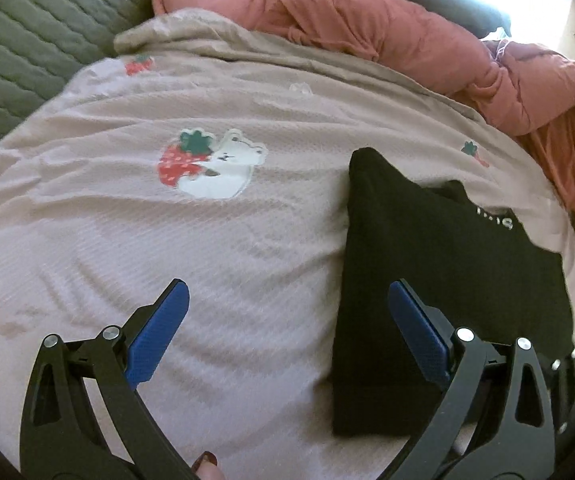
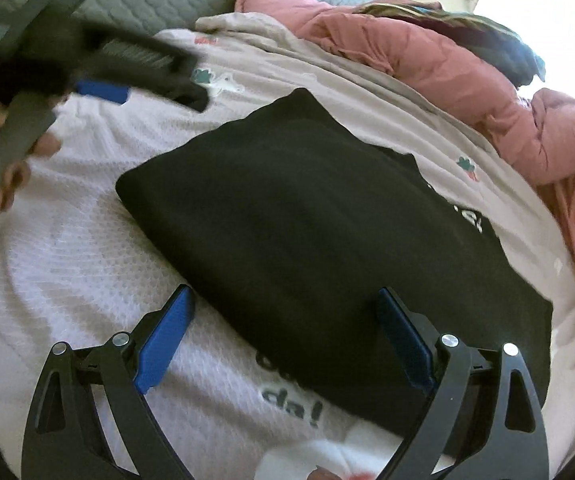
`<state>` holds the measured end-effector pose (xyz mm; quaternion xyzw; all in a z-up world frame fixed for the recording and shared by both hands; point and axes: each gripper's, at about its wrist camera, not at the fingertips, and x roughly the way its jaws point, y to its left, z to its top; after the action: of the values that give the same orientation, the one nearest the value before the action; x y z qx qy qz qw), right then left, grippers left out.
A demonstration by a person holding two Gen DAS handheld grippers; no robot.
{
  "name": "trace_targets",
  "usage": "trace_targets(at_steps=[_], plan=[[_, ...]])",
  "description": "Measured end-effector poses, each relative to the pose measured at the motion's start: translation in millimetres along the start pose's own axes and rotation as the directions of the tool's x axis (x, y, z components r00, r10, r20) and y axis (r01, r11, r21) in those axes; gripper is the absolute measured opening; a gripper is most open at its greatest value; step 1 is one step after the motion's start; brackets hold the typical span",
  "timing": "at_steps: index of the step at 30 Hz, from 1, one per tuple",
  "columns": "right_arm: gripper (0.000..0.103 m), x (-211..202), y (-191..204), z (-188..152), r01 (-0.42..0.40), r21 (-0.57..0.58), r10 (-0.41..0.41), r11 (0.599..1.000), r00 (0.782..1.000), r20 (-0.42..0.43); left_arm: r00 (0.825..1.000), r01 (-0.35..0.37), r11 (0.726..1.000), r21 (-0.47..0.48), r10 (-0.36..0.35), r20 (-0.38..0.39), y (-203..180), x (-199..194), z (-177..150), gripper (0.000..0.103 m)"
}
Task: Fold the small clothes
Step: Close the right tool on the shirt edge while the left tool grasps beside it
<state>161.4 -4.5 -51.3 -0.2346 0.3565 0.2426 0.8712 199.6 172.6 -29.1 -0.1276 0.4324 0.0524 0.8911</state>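
Note:
A black garment [image 1: 447, 280] lies folded into a flat rectangle on the pink bedsheet [image 1: 247, 240], with small white lettering near its far right corner. My left gripper [image 1: 287, 286] hovers open just left of it; its right finger hangs over the garment's left edge, with nothing between the blue pads [image 1: 159, 328]. In the right wrist view the black garment [image 2: 307, 208] fills the middle. My right gripper [image 2: 283, 292] is open over its near edge and holds nothing. The left gripper [image 2: 165, 96] appears blurred at the upper left, held by a person's hand [image 2: 15, 160].
The bedsheet carries strawberry and bear prints [image 1: 211, 164]. A bunched coral quilt [image 1: 467, 48] runs along the far and right sides, dark clothing [image 2: 499, 40] on top of it. A grey quilted surface [image 1: 39, 40] lies far left. Printed letters [image 2: 291, 398] show near the garment's front edge.

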Motion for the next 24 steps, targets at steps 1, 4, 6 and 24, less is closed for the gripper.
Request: trace_targets(at_steps=[1, 4, 6, 24], plan=[[0.091, 3, 4, 2, 0.012, -0.02, -0.012, 1.0, 1.0, -0.001, 1.0, 0.023, 1.0, -0.008, -0.023, -0.016, -2, 6, 6, 0.093], [0.091, 11, 8, 9, 0.036, -0.048, -0.036, 0.998, 0.999, 0.011, 0.995, 0.083, 0.996, -0.031, -0.085, -0.057, -8, 23, 17, 0.093], [0.091, 16, 11, 14, 0.061, -0.071, -0.059, 0.996, 0.998, 0.024, 0.988, 0.123, 0.992, -0.039, -0.126, -0.088, -13, 34, 23, 0.093], [0.008, -28, -22, 23, 0.053, -0.01, -0.049, 0.999, 0.964, 0.262, 0.874, 0.377, 0.897, -0.23, -0.427, -0.231, -30, 67, 35, 0.093]])
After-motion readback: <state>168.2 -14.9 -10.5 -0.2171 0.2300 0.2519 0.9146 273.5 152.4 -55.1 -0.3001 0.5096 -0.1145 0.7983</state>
